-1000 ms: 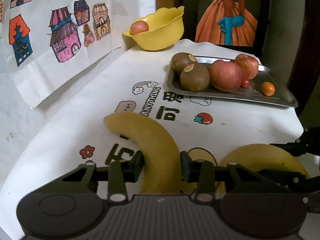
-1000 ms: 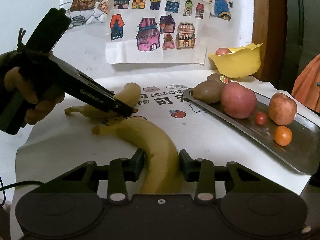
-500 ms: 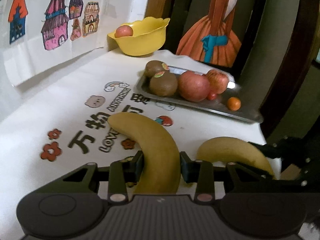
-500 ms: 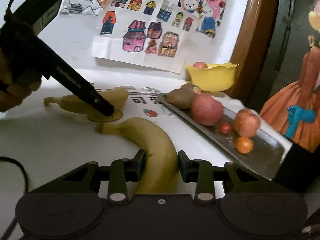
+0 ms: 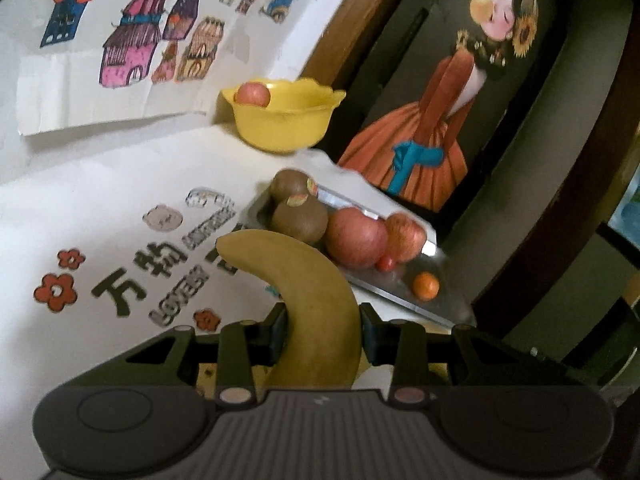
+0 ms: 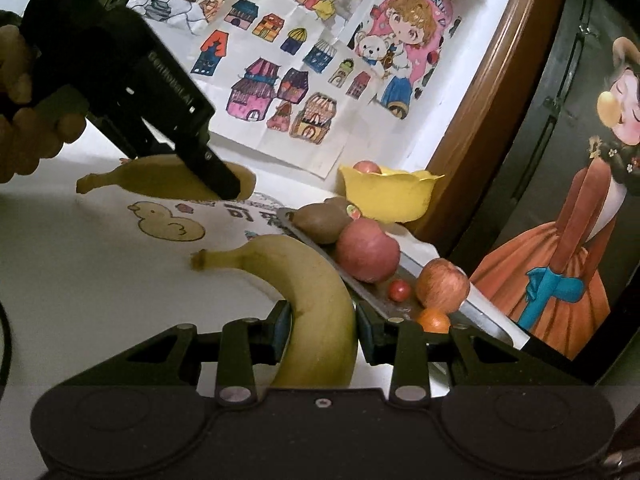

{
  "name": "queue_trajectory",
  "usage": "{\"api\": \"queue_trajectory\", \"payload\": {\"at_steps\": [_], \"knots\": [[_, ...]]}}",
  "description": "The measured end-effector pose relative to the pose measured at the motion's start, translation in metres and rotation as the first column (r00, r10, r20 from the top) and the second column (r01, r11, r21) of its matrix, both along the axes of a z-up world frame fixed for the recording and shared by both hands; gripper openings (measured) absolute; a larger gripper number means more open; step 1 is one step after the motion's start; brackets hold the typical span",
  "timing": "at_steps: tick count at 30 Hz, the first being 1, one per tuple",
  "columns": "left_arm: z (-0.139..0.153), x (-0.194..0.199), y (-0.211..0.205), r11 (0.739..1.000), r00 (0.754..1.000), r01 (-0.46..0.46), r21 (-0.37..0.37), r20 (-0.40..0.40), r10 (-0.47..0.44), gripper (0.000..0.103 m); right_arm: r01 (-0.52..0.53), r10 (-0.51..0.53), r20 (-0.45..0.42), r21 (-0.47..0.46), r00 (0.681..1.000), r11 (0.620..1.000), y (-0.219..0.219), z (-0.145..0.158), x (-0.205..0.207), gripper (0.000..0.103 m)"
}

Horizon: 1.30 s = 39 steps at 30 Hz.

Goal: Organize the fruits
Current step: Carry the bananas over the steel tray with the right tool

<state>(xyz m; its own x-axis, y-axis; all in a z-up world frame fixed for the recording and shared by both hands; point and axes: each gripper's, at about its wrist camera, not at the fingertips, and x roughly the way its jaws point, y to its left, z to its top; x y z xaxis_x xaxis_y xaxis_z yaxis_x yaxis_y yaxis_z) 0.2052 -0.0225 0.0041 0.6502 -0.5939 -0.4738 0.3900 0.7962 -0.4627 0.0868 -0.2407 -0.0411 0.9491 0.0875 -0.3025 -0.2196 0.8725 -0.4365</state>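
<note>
Two bananas, one in each gripper, lifted clear of the white printed table [image 5: 100,184]. Left gripper [image 5: 323,332] clenched on a banana [image 5: 304,280] at mid-body, curved tip pointing ahead toward the tray. Right gripper [image 6: 322,330] clenched on a second banana [image 6: 304,280] the same way, stem end swinging out to the left. Mid-body grip likely chosen for balance during carrying. Just ahead, a metal tray [image 5: 400,292] already crowded: two kiwis [image 5: 298,220], two apples [image 5: 356,238], a cherry tomato [image 5: 386,264] and a small orange [image 5: 425,285], leaving bare metal only at the near end. Behind it, against the wall, a yellow bowl [image 5: 284,128] with one apple [image 5: 252,94] inside. Seen from the right wrist, left gripper [image 6: 224,184] and a hand [image 6: 28,120] holding it, hovering near the wall of children's drawings [image 6: 280,92]. Probable obstacle: fruit on the tray blocking room for long bananas.
</note>
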Motion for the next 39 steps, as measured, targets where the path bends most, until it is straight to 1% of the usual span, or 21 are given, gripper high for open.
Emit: {"api": "queue_trajectory", "payload": {"at_steps": [5, 9, 13, 16, 19, 24, 27, 30, 34, 37, 39], "knots": [[0.014, 0.01, -0.012, 0.999, 0.997, -0.049, -0.006, 0.051, 0.05, 0.041, 0.018, -0.018, 0.042, 0.002, 0.999, 1.0, -0.005, 0.0, 0.005, 0.037], [0.025, 0.025, -0.026, 0.998, 0.995, -0.055, -0.003, 0.083, 0.055, 0.041, 0.029, -0.029, 0.075, -0.001, 0.997, 1.0, -0.008, -0.002, 0.01, 0.037], [0.035, 0.041, -0.043, 0.999, 0.992, -0.045, 0.01, 0.118, 0.044, 0.041, 0.049, -0.047, 0.143, -0.011, 0.989, 0.999, -0.014, 0.001, 0.017, 0.037], [0.042, 0.054, -0.057, 0.999, 0.989, -0.035, 0.018, 0.144, 0.032, 0.041, 0.084, -0.087, 0.179, 0.026, 0.98, 0.996, -0.026, 0.009, 0.028, 0.037], [0.046, 0.072, -0.077, 0.999, 0.983, -0.027, 0.044, 0.182, 0.019, 0.041, 0.128, -0.137, 0.211, 0.057, 0.968, 0.99, -0.041, 0.018, 0.043, 0.037], [0.044, 0.1, -0.107, 0.998, 0.978, -0.011, 0.069, 0.209, -0.004, 0.041, 0.18, -0.203, 0.235, 0.116, 0.95, 0.977, -0.067, 0.031, 0.076, 0.037], [0.039, 0.116, -0.122, 0.995, 0.978, 0.003, 0.097, 0.209, -0.023, 0.041, 0.191, -0.22, 0.227, 0.143, 0.949, 0.971, -0.08, 0.035, 0.098, 0.037], [0.034, 0.131, -0.134, 0.992, 0.982, 0.024, 0.121, 0.185, -0.046, 0.041, 0.219, -0.256, 0.205, 0.186, 0.945, 0.958, -0.093, 0.036, 0.119, 0.037], [0.026, 0.142, -0.151, 0.984, 0.983, 0.056, 0.17, 0.165, -0.085, 0.041, 0.257, -0.303, 0.116, 0.301, 0.946, 0.918, -0.115, 0.033, 0.14, 0.037], [0.017, 0.146, -0.16, 0.975, 0.985, 0.072, 0.21, 0.137, -0.103, 0.042, 0.274, -0.312, 0.069, 0.329, 0.948, 0.904, -0.125, 0.027, 0.151, 0.037], [0.015, 0.147, -0.163, 0.973, 0.985, 0.066, 0.22, 0.141, -0.099, 0.042, 0.279, -0.314, 0.046, 0.351, 0.948, 0.894, -0.13, 0.023, 0.155, 0.037]]}}
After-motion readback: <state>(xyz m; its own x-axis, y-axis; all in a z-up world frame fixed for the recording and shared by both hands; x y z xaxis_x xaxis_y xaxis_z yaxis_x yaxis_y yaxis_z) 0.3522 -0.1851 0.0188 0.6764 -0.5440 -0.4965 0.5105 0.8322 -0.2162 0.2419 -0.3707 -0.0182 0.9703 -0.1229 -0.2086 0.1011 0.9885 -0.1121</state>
